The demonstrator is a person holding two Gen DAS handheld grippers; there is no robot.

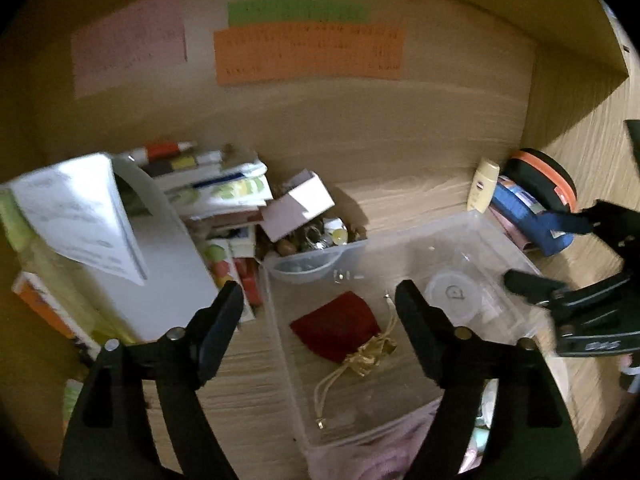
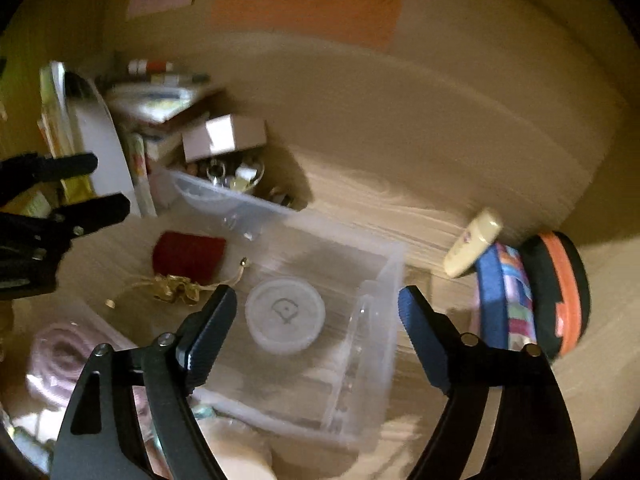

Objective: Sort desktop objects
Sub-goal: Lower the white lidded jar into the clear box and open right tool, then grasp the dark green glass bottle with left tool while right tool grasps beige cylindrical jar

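Observation:
A clear plastic bin point(image 1: 400, 233) point(image 2: 396, 264) stands on the wooden desk. Inside it lie a red velvet pouch point(image 1: 336, 324) point(image 2: 188, 254) with gold drawstrings and a round translucent lid point(image 1: 454, 296) point(image 2: 285, 312). My left gripper point(image 1: 320, 292) hangs open above the pouch, nothing between its fingers. My right gripper point(image 2: 318, 296) is open above the round lid, also empty. Each gripper shows in the other's view: the right gripper point(image 1: 556, 244) at the bin's right side, the left gripper point(image 2: 108, 184) at its left.
A small clear bowl of trinkets point(image 1: 304, 264) and a pink box point(image 1: 298, 204) sit behind the bin, beside stacked books and papers point(image 1: 216, 184). A cream bottle point(image 1: 484, 184), blue pouch point(image 1: 528, 216) and black-orange round case point(image 1: 548, 180) crowd the right corner. Pink cloth point(image 1: 380, 452) lies in front.

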